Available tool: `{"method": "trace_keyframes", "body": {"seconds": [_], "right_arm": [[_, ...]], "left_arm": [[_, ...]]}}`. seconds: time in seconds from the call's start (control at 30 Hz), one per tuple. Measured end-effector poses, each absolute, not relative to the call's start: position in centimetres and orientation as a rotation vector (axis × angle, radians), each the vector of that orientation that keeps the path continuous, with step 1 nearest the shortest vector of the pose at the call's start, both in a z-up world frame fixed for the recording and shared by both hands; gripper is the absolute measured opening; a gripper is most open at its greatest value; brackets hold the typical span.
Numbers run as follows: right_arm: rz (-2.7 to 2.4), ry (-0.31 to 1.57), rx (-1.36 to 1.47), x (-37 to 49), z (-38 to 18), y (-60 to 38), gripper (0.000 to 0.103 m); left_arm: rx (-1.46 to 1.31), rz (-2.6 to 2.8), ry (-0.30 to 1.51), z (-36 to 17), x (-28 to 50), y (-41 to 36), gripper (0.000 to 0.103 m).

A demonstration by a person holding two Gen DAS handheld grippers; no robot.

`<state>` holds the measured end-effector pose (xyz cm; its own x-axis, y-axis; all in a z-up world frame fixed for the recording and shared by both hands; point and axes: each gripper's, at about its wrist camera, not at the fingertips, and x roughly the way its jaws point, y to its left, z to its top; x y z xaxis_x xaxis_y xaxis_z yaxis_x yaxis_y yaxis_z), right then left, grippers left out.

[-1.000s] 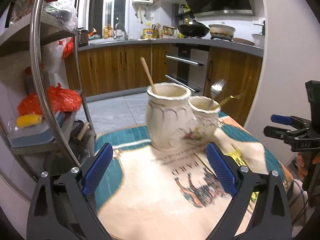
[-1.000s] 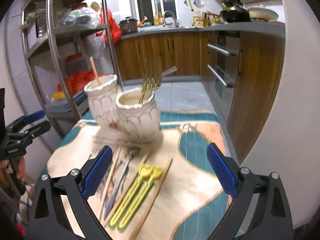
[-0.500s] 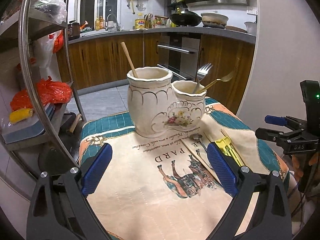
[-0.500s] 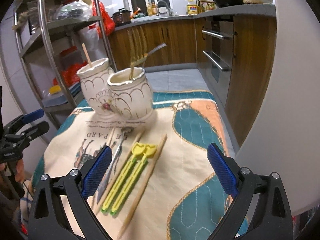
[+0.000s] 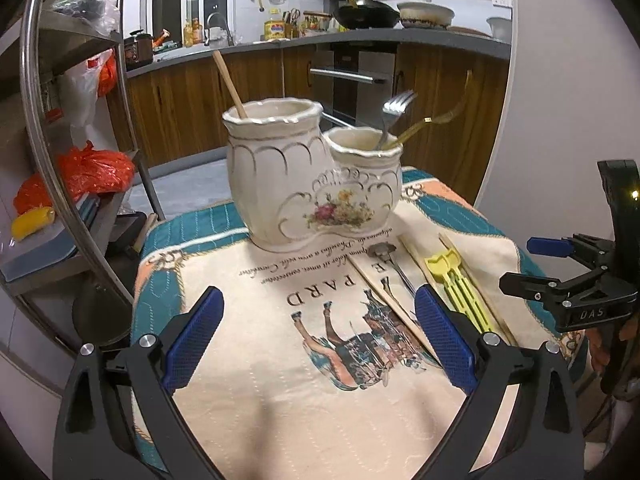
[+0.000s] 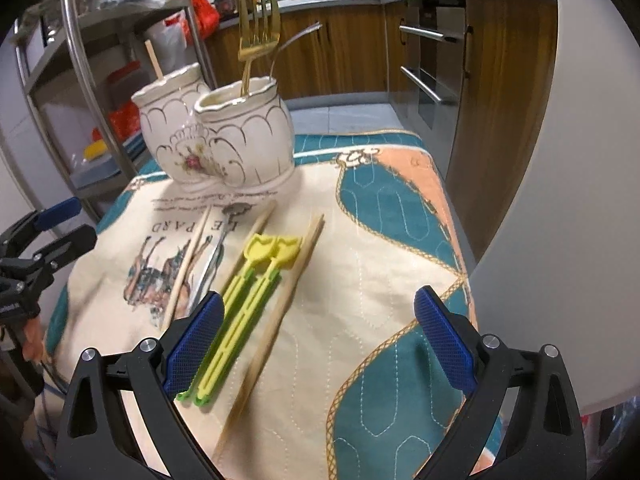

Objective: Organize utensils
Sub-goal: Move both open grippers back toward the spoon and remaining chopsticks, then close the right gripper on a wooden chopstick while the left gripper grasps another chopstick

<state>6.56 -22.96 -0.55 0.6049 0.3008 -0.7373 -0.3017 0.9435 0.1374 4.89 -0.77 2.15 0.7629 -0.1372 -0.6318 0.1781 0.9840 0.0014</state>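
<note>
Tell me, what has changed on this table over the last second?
Only the tools moved. The right tool dropped closer over the yellow utensils and chopsticks; the left tool shifted too, seeing the ceramic holder from higher. Both are open and empty. Holder, forks and loose utensils stayed put.

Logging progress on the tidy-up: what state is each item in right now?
left hand-held gripper: open, empty
right hand-held gripper: open, empty
ceramic holder: upright on the cloth
gold fork: standing in the holder
yellow utensils: lying flat on the cloth
</note>
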Motion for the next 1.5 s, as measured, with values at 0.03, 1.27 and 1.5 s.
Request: {"method": "trace_keyframes", "body": {"seconds": [0.03,1.27,1.5], "right_arm": [[0.348,0.862,-0.001,6.6,-0.7,-22.9,0.095],[0.411,0.999,-0.016,9.7,-2.1,-21.1,0.007],[0.437,1.002,-0.068,8.9,-1.6,-21.9,0.007]], "left_arm": [[0.062,-0.173,0.693,1.8,5.0,-1.0,0.095],[0.071,-0.274,0.937,-2.6,10.3,-5.5,0.006],[0.124,-0.340,0.982,-1.9,8.5,-3.2,0.006]]}}
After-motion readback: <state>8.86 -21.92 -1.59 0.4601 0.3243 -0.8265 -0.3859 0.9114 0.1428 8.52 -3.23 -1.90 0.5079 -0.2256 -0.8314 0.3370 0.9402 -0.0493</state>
